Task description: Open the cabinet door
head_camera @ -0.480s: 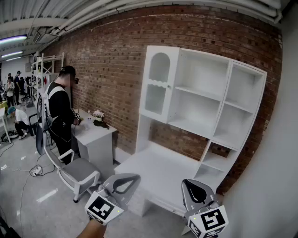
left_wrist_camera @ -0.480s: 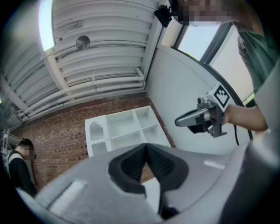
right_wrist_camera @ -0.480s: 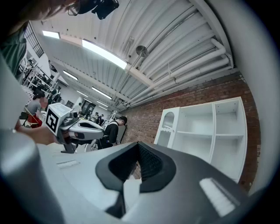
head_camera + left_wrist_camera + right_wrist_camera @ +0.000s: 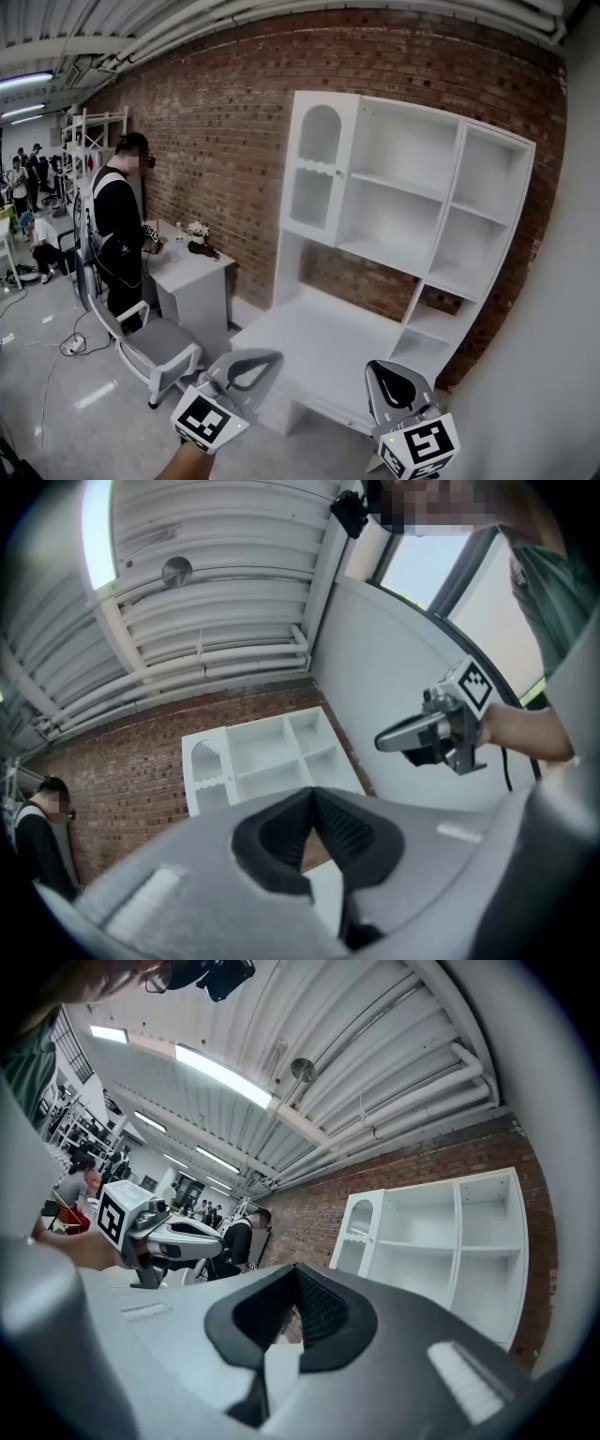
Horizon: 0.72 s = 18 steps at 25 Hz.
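A white cabinet unit [image 4: 412, 234] stands against the brick wall, well ahead of both grippers. Its one door [image 4: 319, 169], with an arched window, is at the upper left and lies flat against the frame; the other compartments are open shelves. My left gripper [image 4: 272, 358] and right gripper [image 4: 377, 368] hang low in the head view, side by side, both shut with nothing between the jaws. The left gripper view has its own shut jaws [image 4: 313, 794], the cabinet [image 4: 262, 761] and the right gripper [image 4: 386, 741]. In the right gripper view the jaws [image 4: 296, 1269] meet before the door [image 4: 357, 1227].
The cabinet's white desk top [image 4: 319, 342] juts out below the shelves. A person in black [image 4: 120, 234] stands at a small white table [image 4: 192, 272] with flowers, left of the cabinet. A grey office chair [image 4: 155, 345] is near my left gripper. A white wall [image 4: 562, 375] closes the right side.
The person at the small table has shifted slightly to the left. Both grippers and the cabinet door are where they were.
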Motion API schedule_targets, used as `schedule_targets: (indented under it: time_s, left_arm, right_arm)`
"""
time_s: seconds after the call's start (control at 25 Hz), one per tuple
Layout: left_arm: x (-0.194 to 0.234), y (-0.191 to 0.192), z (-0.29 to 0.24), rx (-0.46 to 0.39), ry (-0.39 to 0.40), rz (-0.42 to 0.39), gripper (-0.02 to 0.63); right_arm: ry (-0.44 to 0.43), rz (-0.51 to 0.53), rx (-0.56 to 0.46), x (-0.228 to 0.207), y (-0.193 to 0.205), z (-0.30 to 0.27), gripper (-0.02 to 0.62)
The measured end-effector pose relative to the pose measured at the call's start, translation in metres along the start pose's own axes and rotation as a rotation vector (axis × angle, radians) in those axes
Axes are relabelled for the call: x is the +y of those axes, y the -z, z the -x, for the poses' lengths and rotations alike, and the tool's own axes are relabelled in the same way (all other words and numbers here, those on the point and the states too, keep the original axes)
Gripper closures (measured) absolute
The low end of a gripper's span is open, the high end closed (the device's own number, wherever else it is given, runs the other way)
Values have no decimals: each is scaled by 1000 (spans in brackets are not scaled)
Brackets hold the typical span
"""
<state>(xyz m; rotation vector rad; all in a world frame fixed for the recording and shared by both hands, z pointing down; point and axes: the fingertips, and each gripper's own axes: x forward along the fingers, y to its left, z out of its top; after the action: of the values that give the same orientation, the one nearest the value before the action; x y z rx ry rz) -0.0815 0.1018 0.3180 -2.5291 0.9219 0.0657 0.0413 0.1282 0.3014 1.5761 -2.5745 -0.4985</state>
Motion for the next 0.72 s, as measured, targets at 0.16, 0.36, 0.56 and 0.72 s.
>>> schedule_targets:
  time_s: [0.16,0.36,0.56,0.72]
  left_arm:
    - [2,2,0,2,1,6,604]
    - [8,9,0,2,10,9,604]
    - [18,17,1,-3,26,19,604]
    - [26,25,2,-9,46,18,604]
  right_arm:
    - [-14,-14,6,3,2,-3,591]
    - [-18,-17,6,5,5,-12,591]
    - [-2,-16,7,8,7,-23,591]
    - [11,-15,5,13,9,-32,591]
